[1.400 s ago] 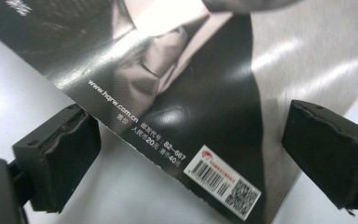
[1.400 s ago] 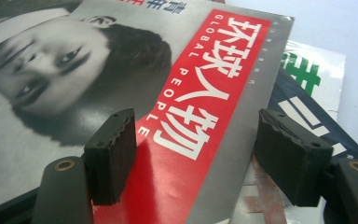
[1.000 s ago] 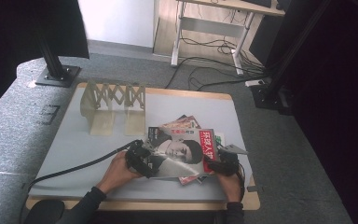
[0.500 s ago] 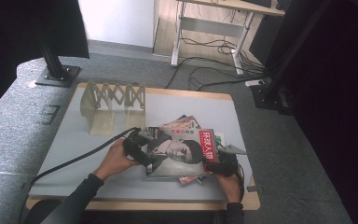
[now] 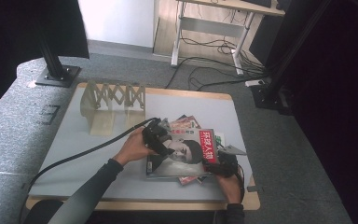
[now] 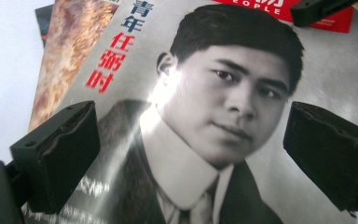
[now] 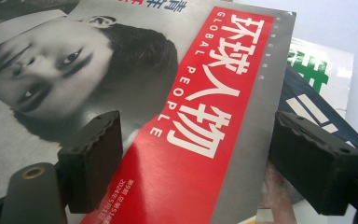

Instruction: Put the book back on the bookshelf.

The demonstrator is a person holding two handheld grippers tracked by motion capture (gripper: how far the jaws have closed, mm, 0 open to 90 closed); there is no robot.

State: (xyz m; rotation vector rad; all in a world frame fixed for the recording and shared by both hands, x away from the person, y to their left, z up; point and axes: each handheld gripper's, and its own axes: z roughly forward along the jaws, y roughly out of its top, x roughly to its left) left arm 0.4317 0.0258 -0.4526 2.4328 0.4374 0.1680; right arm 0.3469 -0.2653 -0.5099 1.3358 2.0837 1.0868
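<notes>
The left claw [image 5: 157,136] hovers spread over the magazine [image 5: 182,156], at its far-left corner, jaws apart and clear of the cover. The right claw [image 5: 224,164], jaws lately widening, stands spread over the magazine's right edge, above the red band reading "GLOBAL PEOPLE" beside large white Chinese characters. The magazine tops a small stack near the table's [image 5: 98,158] front-right corner.
</notes>
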